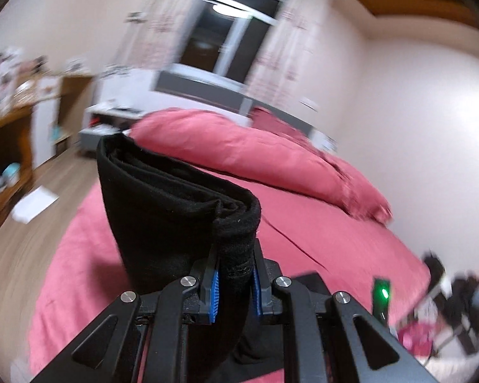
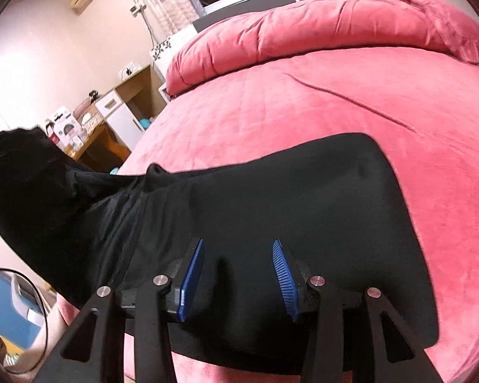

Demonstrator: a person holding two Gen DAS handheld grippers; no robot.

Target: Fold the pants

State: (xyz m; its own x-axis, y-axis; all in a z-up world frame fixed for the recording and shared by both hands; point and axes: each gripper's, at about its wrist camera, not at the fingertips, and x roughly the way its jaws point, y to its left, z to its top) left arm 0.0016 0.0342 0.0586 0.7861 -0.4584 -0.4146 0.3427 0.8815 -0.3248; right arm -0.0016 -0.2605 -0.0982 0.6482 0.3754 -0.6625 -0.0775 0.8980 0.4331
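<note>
Black pants [image 2: 271,198] lie partly flat on the pink bed [image 2: 335,102]. Their left end [image 2: 32,185] is lifted off the bed and rises toward the left edge of the right wrist view. In the left wrist view my left gripper [image 1: 236,274] is shut on a folded, layered edge of the pants [image 1: 163,210], which stands up above the blue pads. My right gripper [image 2: 239,255] hovers over the flat part of the pants, jaws open, with nothing pinched between the blue pads.
A rolled pink duvet [image 2: 303,32] lies across the far side of the bed. Wooden shelves and white drawers [image 2: 118,111] with small items stand to the left. A window [image 1: 230,32] with curtains is behind the bed. White paper [image 1: 32,204] lies on the wooden floor.
</note>
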